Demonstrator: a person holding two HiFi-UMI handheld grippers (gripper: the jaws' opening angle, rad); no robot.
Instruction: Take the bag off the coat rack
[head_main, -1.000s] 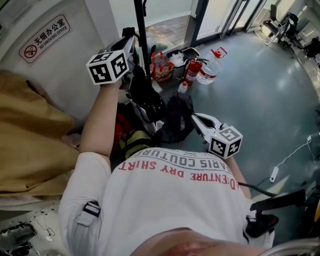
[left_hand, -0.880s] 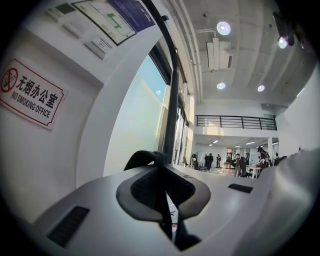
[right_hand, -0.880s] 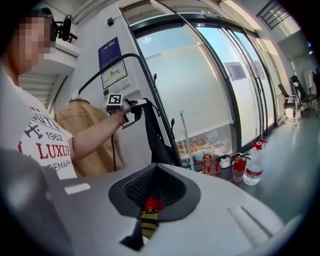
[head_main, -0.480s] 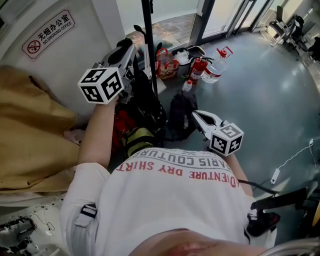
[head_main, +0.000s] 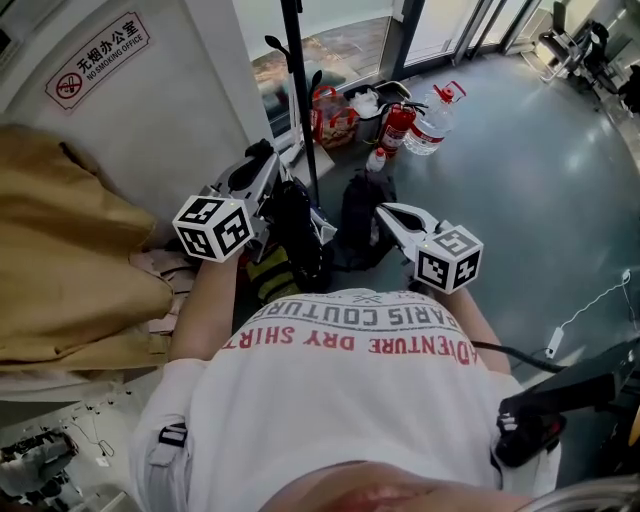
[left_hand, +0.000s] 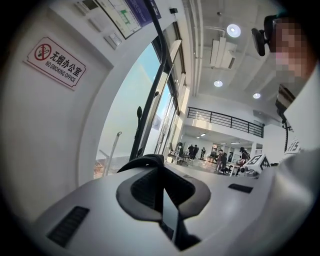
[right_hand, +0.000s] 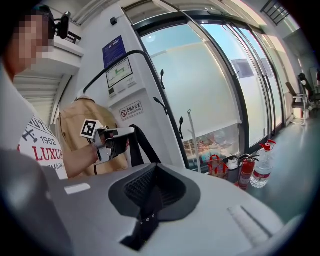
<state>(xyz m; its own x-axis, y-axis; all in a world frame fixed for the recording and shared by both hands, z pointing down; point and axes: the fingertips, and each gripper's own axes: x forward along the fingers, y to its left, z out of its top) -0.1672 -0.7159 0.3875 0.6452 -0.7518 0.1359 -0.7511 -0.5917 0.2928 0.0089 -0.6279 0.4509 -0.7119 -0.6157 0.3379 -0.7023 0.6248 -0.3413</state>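
The black bag (head_main: 298, 228) hangs beside the coat rack's dark pole (head_main: 298, 90), clear of its hooks. My left gripper (head_main: 270, 160) is shut on one black strap (left_hand: 142, 161), which shows pinched at its tips (left_hand: 157, 167). From the right gripper view, that strap (right_hand: 136, 145) runs down from the left gripper (right_hand: 114, 139). My right gripper (head_main: 384, 211) sits low at the bag's right side. Its jaws (right_hand: 155, 175) are closed on another black riveted strap (right_hand: 144, 216). The rack's pole (right_hand: 169, 120) with hooks stands behind.
At the rack's foot stand a red fire extinguisher (head_main: 397, 125), a water bottle (head_main: 436, 122) and red-handled bags (head_main: 330, 115). A tan coat (head_main: 60, 260) hangs at the left under a no-smoking sign (head_main: 96, 62). Glass doors lie beyond.
My left gripper has come down and back toward the person, carrying the bag's strap away from the pole's upper part. The right gripper shifted slightly up with the bag.
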